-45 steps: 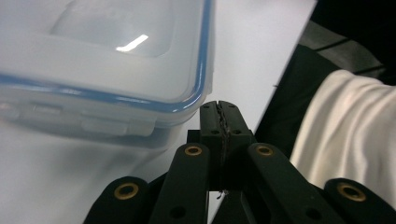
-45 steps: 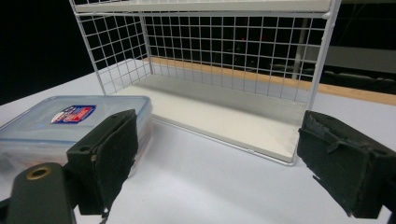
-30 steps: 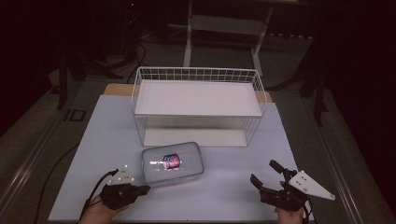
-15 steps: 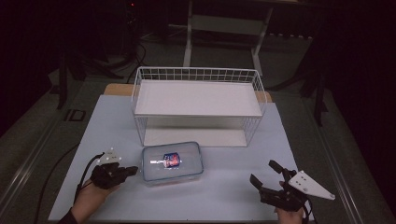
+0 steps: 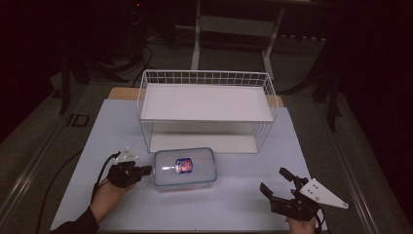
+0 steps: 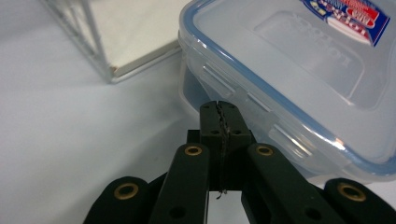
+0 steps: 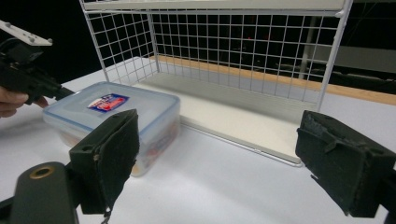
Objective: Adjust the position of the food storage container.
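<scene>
Left hand-held gripper (image 5: 144, 170), jaws pressed together on nothing, has slid in from the desk's (image 5: 234, 204) near-left edge & now sits just beside the lidded plastic box (image 5: 185, 168), prob. about to nudge it toward the wire shelf (image 5: 207, 105); box contents unclear. Right hand-held gripper (image 5: 276, 187) hasn't budged, jaws apart

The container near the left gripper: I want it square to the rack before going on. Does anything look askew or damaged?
Nothing stands out. The container sits flat on the table, lid on, roughly parallel to the wire rack. The left gripper, jaws shut, is at its left side; no spill or crack shows.
</scene>
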